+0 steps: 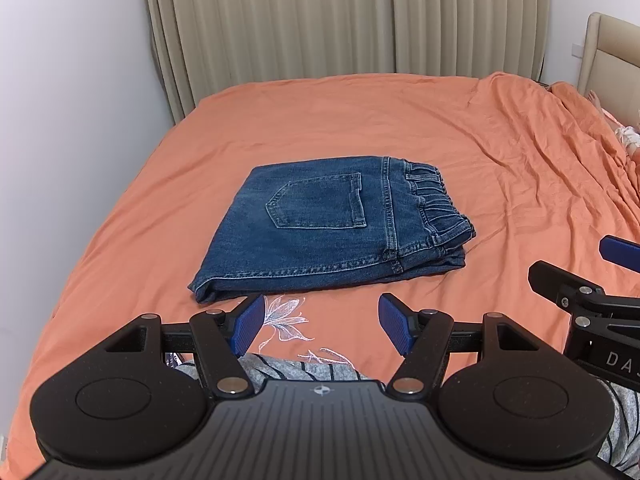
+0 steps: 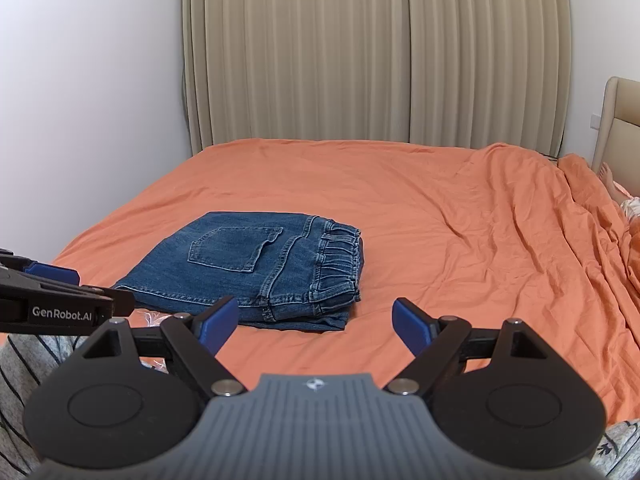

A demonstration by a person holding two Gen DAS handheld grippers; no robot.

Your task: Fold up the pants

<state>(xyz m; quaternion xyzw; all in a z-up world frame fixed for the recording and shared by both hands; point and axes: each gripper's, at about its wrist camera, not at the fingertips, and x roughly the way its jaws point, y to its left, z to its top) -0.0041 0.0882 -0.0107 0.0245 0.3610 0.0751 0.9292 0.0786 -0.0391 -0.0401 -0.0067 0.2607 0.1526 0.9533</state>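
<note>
Blue denim pants [image 1: 332,228] lie folded into a compact stack on the orange bed sheet [image 1: 400,120], back pocket up, elastic waistband to the right. They also show in the right wrist view [image 2: 256,268]. My left gripper [image 1: 322,324] is open and empty, held just short of the stack's near edge. My right gripper [image 2: 314,326] is open and empty, near the stack's front right corner. The right gripper's body shows at the right edge of the left wrist view [image 1: 592,296]. The left gripper's body shows at the left edge of the right wrist view [image 2: 60,300].
Beige curtains [image 1: 320,20] hang behind the bed, a white wall [image 1: 60,80] on the left. A padded headboard [image 1: 612,56] stands at the right, with rumpled orange bedding [image 2: 592,208] and a person's foot [image 2: 608,176] there. Grey striped clothing [image 2: 24,368] is close below the grippers.
</note>
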